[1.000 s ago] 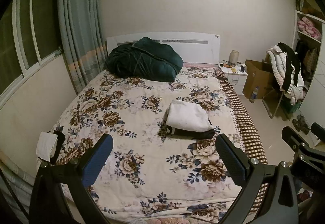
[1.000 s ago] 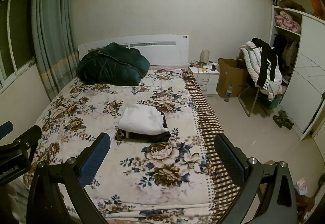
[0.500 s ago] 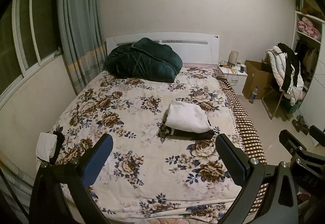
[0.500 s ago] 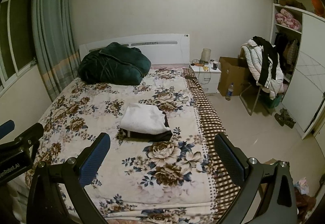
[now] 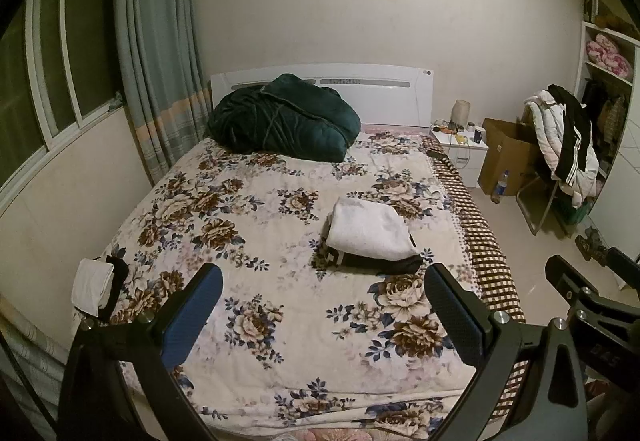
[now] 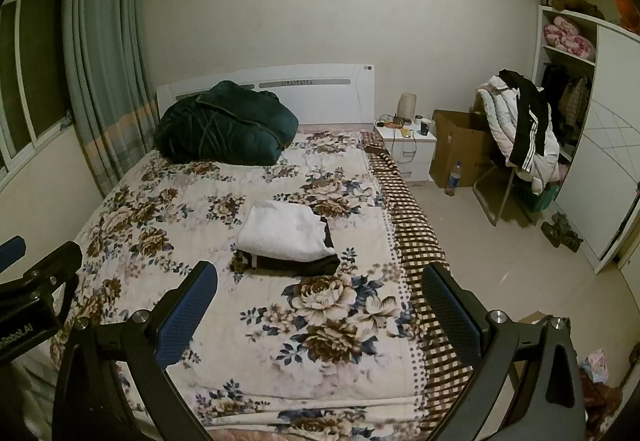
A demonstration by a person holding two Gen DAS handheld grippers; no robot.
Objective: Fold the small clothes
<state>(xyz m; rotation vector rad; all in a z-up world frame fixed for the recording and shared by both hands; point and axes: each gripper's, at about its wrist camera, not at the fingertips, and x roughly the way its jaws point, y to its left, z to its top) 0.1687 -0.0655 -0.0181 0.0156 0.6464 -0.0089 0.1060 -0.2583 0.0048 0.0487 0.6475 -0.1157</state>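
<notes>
Blue-padded and spread wide, our left gripper [image 5: 324,305] hangs over the foot of the bed with nothing between its fingers; our right gripper [image 6: 320,305] beside it is equally wide apart and equally empty. Ahead of both, well beyond the fingertips, the folded white garment [image 5: 368,227] sits squarely on a folded black garment [image 5: 376,261], the pair stacked on the floral quilt [image 5: 248,241] right of the bed's middle. At the bed's near left corner we see a second small bundle, white cloth [image 5: 91,287] against dark, just beyond the left gripper's left finger. A dark green duvet [image 5: 280,117] is heaped against the white headboard [image 5: 384,93]. Past the bed's checked edge stand a white nightstand [image 6: 408,149], a cardboard box [image 6: 460,149] with a bottle [image 6: 453,173] in front of it, and a chair draped in white and black jackets [image 6: 524,129]. Partial white lettering, "Robot.AI", shows on the left gripper's body in the right wrist view; small print on the right gripper's body we cannot read.
</notes>
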